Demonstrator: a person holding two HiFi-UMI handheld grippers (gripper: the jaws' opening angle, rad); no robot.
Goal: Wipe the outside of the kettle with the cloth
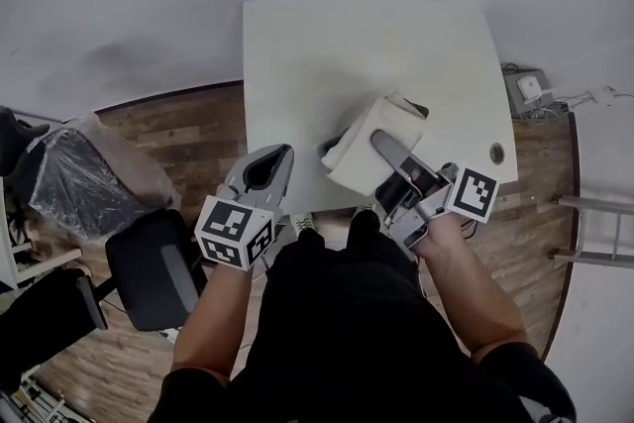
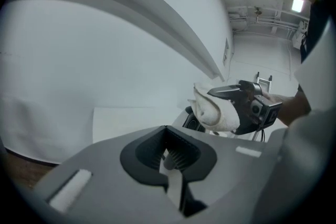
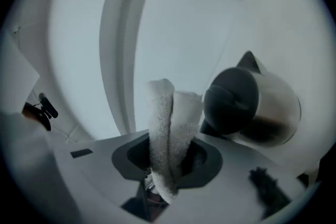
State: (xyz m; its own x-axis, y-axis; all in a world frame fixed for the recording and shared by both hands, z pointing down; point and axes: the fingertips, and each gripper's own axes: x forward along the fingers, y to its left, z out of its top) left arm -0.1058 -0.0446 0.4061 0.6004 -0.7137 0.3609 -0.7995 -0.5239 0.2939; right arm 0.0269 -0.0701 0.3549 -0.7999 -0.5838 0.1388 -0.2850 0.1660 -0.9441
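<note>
A white cloth [image 1: 369,150] is draped over the kettle [image 1: 333,145] near the white table's [image 1: 347,54] front edge, so only dark bits of the kettle show in the head view. My right gripper [image 1: 382,143] is shut on the cloth and rests on top of it. In the right gripper view the folded cloth [image 3: 167,123] stands up out of the right gripper [image 3: 167,159], with the steel kettle [image 3: 262,107] and its dark lid just to the right. My left gripper [image 1: 267,165] hovers at the table's edge left of the kettle, shut and empty [image 2: 170,157]. It looks toward the cloth [image 2: 212,110] and the right gripper [image 2: 237,94].
A black office chair [image 1: 149,267] and a plastic-wrapped bundle [image 1: 84,178] stand on the wooden floor at the left. The table has a cable hole [image 1: 496,154] at its right front corner. A power box with cables [image 1: 530,89] and a metal frame [image 1: 594,233] lie to the right.
</note>
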